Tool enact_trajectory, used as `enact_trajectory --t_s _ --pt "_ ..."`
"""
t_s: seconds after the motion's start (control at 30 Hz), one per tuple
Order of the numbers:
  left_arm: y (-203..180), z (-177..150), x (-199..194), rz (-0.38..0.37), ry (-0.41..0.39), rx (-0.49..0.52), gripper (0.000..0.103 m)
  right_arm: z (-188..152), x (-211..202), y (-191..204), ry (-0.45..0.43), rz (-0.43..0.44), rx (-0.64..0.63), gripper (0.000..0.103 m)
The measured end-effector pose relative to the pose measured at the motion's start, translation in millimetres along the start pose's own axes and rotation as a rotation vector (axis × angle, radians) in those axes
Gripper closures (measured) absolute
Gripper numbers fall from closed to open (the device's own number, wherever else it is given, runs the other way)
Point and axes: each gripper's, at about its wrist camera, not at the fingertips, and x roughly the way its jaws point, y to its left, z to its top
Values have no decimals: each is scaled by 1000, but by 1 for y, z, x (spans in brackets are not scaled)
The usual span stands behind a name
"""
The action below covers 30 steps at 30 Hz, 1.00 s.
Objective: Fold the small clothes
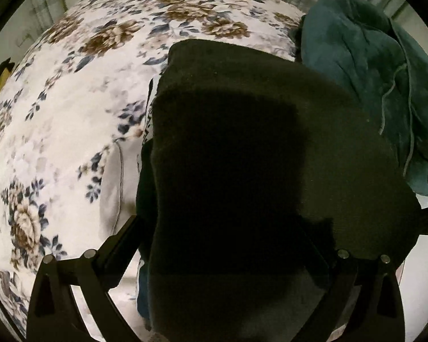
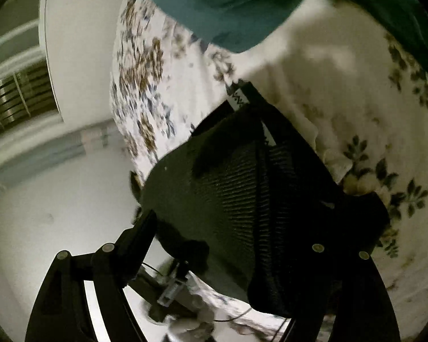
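A black knit garment [image 1: 242, 156] fills the middle of the left wrist view, lying on a floral blanket [image 1: 71, 114]. It drapes over my left gripper [image 1: 234, 228] and hides the fingertips; the finger arms stand wide apart. In the right wrist view the same black garment [image 2: 256, 199] hangs over my right gripper [image 2: 242, 228] above the floral blanket [image 2: 342, 85]. The left finger [image 2: 139, 228] shows at the cloth's edge; the right fingertip is hidden under cloth. A teal garment [image 1: 371, 71] lies at the far right, and also shows in the right wrist view [image 2: 228, 0].
A white cloth edge [image 1: 111, 193] lies on the blanket left of the black garment. A patterned black-and-white strip [image 2: 238, 97] peeks from under it. The bed edge, a white floor [image 2: 42, 213] and a slatted vent [image 2: 17, 97] lie to the left.
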Motion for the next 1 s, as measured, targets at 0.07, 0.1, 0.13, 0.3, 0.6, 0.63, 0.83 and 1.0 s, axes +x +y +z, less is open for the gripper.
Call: enact_trajectory --t_s 0.07,0.1,0.13,0.3,0.6,0.63,0.83,1.0 --pt "1 1 2 0 2 3 0 8 3 -15 47 136 96 21" --pt "3 2 3 -15 5 -4 0 13 1 -17 38 140 111 21" --pt "7 3 5 -21 5 -11 0 17 -7 -14 -20 59 78 15" --pt "18 2 10 -39 7 -31 0 13 -35 46 -238 -471 -305 14" --pt "6 -13 -24 33 -72 -19 0 -114 26 74 -355 -882 -696 0" --pt "5 -15 -32 46 -88 -12 0 -123 30 72 -371 -896 -705 0" --pt "-1 -35 -85 110 -146 18 0 -184 28 71 -445 -928 -725 0" --pt "-15 -79 -148 102 -204 29 0 -250 -12 89 -553 -968 -777 0"
